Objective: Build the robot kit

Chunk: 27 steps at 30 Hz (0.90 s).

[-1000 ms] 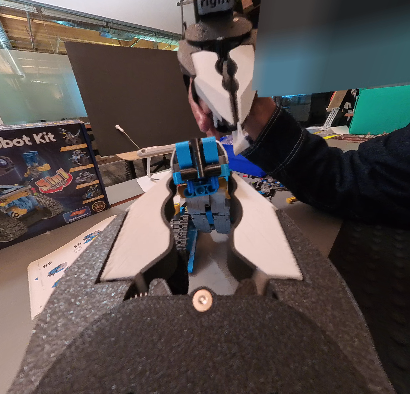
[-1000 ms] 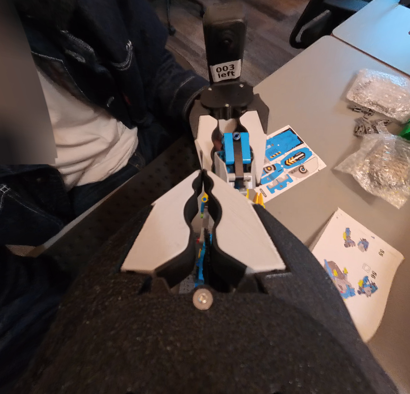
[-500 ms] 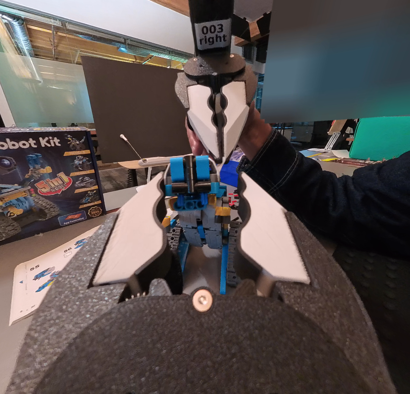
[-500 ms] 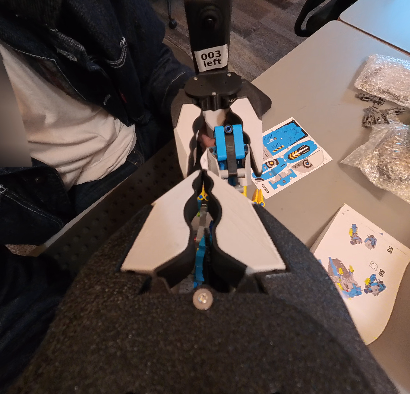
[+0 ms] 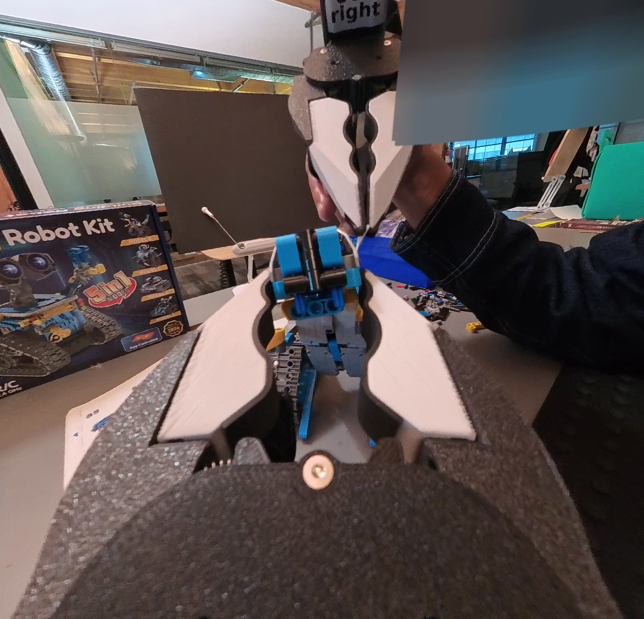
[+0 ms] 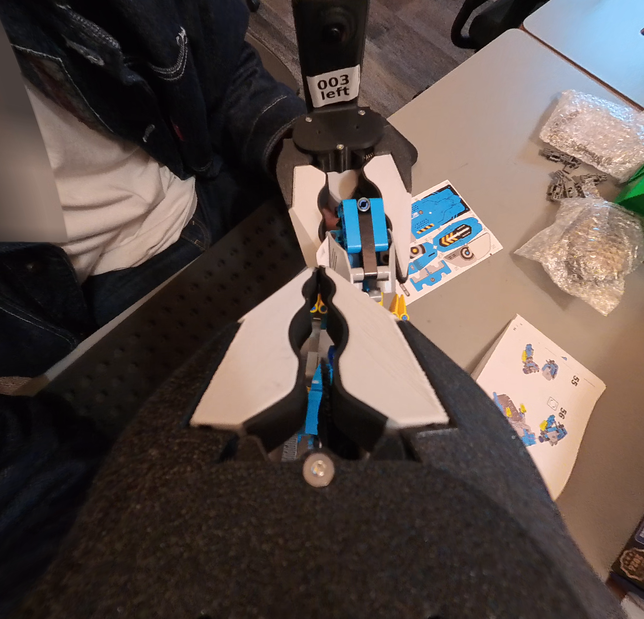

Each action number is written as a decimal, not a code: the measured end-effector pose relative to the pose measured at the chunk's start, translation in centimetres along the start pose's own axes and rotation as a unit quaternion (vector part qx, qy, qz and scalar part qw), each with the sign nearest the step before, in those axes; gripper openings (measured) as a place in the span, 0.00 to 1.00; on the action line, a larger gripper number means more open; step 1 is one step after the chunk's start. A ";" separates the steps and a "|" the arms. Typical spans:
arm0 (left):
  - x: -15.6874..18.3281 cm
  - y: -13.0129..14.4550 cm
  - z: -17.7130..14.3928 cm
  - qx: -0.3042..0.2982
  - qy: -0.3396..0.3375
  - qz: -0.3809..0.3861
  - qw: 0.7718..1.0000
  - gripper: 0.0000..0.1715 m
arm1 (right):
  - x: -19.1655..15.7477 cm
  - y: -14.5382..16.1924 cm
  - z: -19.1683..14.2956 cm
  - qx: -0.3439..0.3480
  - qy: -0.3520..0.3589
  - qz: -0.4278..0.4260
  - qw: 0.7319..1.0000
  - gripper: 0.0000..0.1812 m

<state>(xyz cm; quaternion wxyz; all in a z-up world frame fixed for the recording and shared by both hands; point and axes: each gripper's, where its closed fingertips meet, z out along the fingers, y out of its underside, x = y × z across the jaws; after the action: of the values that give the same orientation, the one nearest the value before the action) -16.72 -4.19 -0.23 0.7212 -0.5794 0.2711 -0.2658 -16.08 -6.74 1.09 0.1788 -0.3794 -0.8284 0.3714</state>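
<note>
A blue, grey and yellow brick robot model (image 5: 327, 344) stands on the grey table. My left gripper (image 5: 315, 281) is shut on its blue head, one finger on each side. In the right wrist view the model (image 6: 362, 225) sits between the left gripper's (image 6: 359, 253) fingers. My right gripper (image 6: 317, 271) is shut, tips pinching a small white paper slip (image 6: 331, 257) against the model's side. In the left wrist view the right gripper (image 5: 362, 227) points down just above the right of the head.
A kit box (image 5: 80, 288) stands at the left. An instruction booklet (image 6: 543, 400), a sticker sheet (image 6: 449, 232) and bags of parts (image 6: 585, 264) lie on the table (image 6: 488, 114). Loose pieces (image 5: 432, 302) and a blue bin (image 5: 386, 264) lie behind. A person sits close by. My left and right fingertips are right by each other.
My left gripper opened wider half a second ago and has closed again on the model's head. My right gripper dipped to the head's top, then shifted back right.
</note>
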 end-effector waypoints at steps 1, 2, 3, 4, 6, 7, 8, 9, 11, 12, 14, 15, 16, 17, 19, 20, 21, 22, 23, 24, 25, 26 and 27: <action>0.0 0.2 0.0 -0.004 0.000 0.003 1.000 0.27 | 0.1 -0.1 -0.1 0.005 -0.002 0.004 1.000 0.00; 0.0 0.4 0.1 -0.010 -0.002 0.008 1.000 0.27 | 0.2 -0.1 -0.1 0.010 -0.004 0.007 1.000 0.00; 0.0 0.6 0.1 -0.014 -0.004 0.012 1.000 0.27 | 0.3 -0.1 -0.2 0.013 -0.008 0.013 1.000 0.00; 0.0 0.6 0.1 -0.014 -0.005 0.015 1.000 0.27 | 0.4 0.0 -0.2 0.016 -0.007 0.016 1.000 0.00; 0.0 0.6 0.1 -0.013 -0.003 0.013 1.000 0.26 | 0.6 0.0 -0.3 0.016 -0.002 0.015 1.000 0.00; 0.0 0.6 0.1 -0.014 0.001 0.005 1.000 0.26 | 0.6 -0.1 -0.2 0.014 0.001 0.011 1.000 0.00; -0.2 0.6 0.1 -0.016 0.002 -0.005 1.000 0.26 | 0.5 -0.1 -0.2 0.009 0.008 0.003 1.000 0.00; -0.4 0.7 0.1 -0.018 0.003 -0.015 1.000 0.26 | 0.3 -0.1 -0.1 0.000 0.013 -0.006 1.000 0.00; -0.4 0.7 0.1 -0.019 0.004 -0.016 1.000 0.26 | 0.0 0.1 0.3 -0.023 0.023 -0.015 0.999 0.00; -0.4 0.7 0.1 -0.021 0.002 -0.007 1.000 0.26 | -0.4 0.2 0.5 -0.031 0.019 -0.022 0.999 0.00; -0.5 0.9 0.1 -0.025 -0.006 -0.002 1.000 0.26 | -1.7 -0.1 0.8 -0.025 -0.017 -0.023 0.999 0.00; -0.8 1.0 0.0 -0.025 -0.007 -0.015 1.000 0.26 | -3.1 -0.7 0.7 -0.007 -0.051 -0.033 0.998 0.00; -1.0 0.9 -0.1 -0.022 -0.004 -0.023 0.999 0.26 | -3.0 -0.9 0.6 -0.010 -0.039 -0.041 0.998 0.00; -0.9 0.8 -0.2 -0.020 0.000 -0.022 1.000 0.26 | -1.8 -0.1 0.6 -0.040 0.003 -0.033 0.999 0.00; -0.6 0.8 -0.1 -0.021 0.000 -0.013 1.000 0.26 | -2.0 -0.3 0.3 -0.032 0.006 -0.036 0.999 0.00; -0.5 0.8 -0.1 -0.020 0.000 -0.010 1.000 0.26 | -1.6 -0.7 0.0 -0.022 0.017 -0.034 0.999 0.00; -0.5 0.8 -0.1 -0.019 0.001 -0.011 1.000 0.26 | -1.0 -0.6 -0.1 -0.027 0.031 -0.028 0.999 0.00; -0.5 0.8 -0.1 -0.018 0.003 -0.015 1.000 0.26 | -0.7 -0.3 -0.2 -0.031 0.041 -0.028 0.998 0.00; -0.5 0.8 -0.1 -0.017 0.005 -0.019 1.000 0.26 | -0.3 -0.3 -0.2 -0.032 0.048 -0.026 0.998 0.00; -0.4 0.7 -0.1 -0.015 0.007 -0.020 1.000 0.26 | -0.1 -0.2 -0.2 -0.033 0.052 -0.024 0.998 0.00; -0.3 0.6 -0.1 -0.014 0.007 -0.019 1.000 0.26 | 0.0 -0.2 -0.2 -0.032 0.051 -0.022 0.998 0.00; -0.2 0.6 -0.2 -0.011 0.009 -0.018 1.000 0.27 | -0.1 -0.2 -0.2 -0.029 0.047 -0.021 0.998 0.00; -0.1 0.5 -0.2 -0.008 0.012 -0.019 1.000 0.28 | 0.1 -0.2 -0.2 -0.027 0.046 -0.019 0.998 0.00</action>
<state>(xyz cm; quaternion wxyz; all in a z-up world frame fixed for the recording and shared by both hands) -16.88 -4.15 -0.71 0.7080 -0.5872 0.2706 -0.2840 -16.09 -6.68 1.32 0.2136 -0.3852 -0.8360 0.3273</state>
